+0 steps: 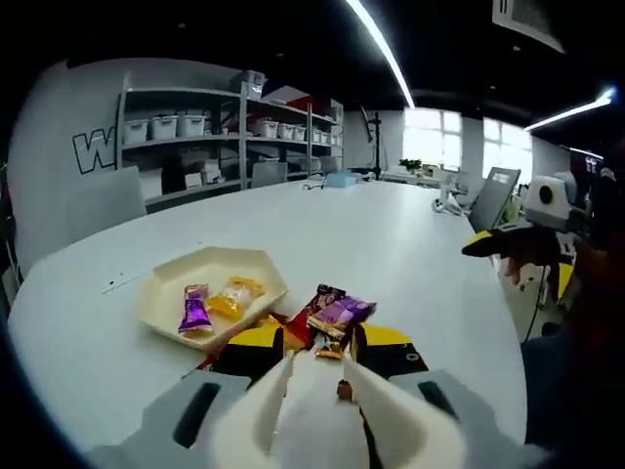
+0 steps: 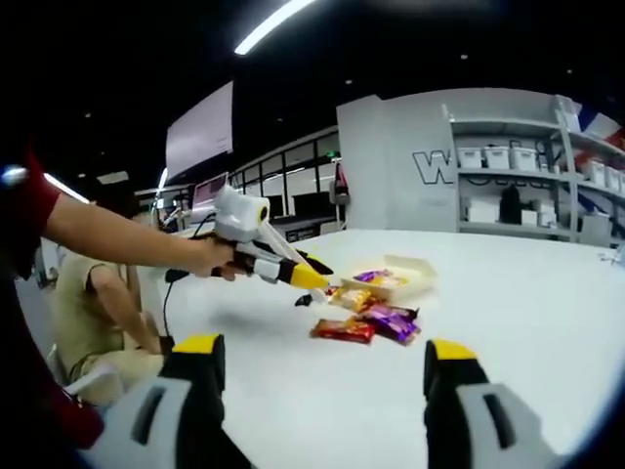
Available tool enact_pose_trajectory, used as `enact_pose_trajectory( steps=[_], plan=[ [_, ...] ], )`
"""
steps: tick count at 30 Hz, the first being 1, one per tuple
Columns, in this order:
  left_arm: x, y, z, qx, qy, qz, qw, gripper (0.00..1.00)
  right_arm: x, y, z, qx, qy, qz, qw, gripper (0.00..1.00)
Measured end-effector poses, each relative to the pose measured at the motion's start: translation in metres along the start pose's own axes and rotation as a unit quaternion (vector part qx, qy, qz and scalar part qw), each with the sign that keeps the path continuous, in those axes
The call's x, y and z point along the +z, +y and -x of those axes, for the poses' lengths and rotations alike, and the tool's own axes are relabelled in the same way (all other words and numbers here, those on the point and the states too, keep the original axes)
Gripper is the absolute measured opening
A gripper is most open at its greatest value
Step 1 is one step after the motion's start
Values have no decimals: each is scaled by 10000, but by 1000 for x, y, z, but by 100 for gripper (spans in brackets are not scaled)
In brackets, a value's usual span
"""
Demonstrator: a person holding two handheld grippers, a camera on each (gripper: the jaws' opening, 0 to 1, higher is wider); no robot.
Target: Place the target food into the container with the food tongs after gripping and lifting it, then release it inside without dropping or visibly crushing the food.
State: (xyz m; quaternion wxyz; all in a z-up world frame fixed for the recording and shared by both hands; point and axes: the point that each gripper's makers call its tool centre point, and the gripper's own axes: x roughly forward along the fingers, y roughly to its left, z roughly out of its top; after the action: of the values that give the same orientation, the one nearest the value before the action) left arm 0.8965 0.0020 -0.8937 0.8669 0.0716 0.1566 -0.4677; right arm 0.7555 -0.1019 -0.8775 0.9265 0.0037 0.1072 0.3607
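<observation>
1. My left tool (image 1: 322,344) is closed on the food tongs (image 1: 259,415). Its yellow-and-black jaws press the two white arms from outside, and the arms narrow towards their tips at 12 o'clock.
2. The tong tips sit at the near edge of a small heap of snack packets on the white bench (image 1: 410,254). I cannot tell whether they pinch a packet or only touch it.
3. In that heap, a purple-brown packet (image 1: 342,313) lies on top, just past the tips. A red packet (image 1: 314,305) lies touching it on the 11 o'clock side.
4. The cream tray (image 1: 166,293) is just beside the heap, at 10 o'clock from the tips. Inside it a purple packet (image 1: 195,311) and a yellow packet (image 1: 235,295) lie side by side.
5. My right tool (image 2: 327,357) is held wide, with nothing between its jaws. It hangs above the bench, well back from the food.
6. From the right gripper view, the heap lies at 12 o'clock and the tray is beyond it. My hand (image 2: 210,257) holds the left tool in from 10 o'clock.
7. At 9 o'clock in that view, a seated person (image 2: 93,293) is beside the bench.
8. Far off in the left gripper view, shelves (image 1: 195,137) with white bins stand at 11 o'clock. Bright windows (image 1: 459,142) are at 1 o'clock.
</observation>
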Motion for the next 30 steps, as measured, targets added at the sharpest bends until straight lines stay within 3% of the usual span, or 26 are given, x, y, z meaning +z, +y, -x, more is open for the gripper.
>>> enact_pose_trajectory(
  steps=[21, 30],
  plan=[
    [-4, -40, -29, -369, -10, 86, 9993, 29, 0, -7, 7, -102, 37, 49, 9999, 83],
    [-20, -52, -35, -472, 211, -64, 9986, 29, -3, -7, 6, -114, 64, 39, 9999, 82]
  ],
)
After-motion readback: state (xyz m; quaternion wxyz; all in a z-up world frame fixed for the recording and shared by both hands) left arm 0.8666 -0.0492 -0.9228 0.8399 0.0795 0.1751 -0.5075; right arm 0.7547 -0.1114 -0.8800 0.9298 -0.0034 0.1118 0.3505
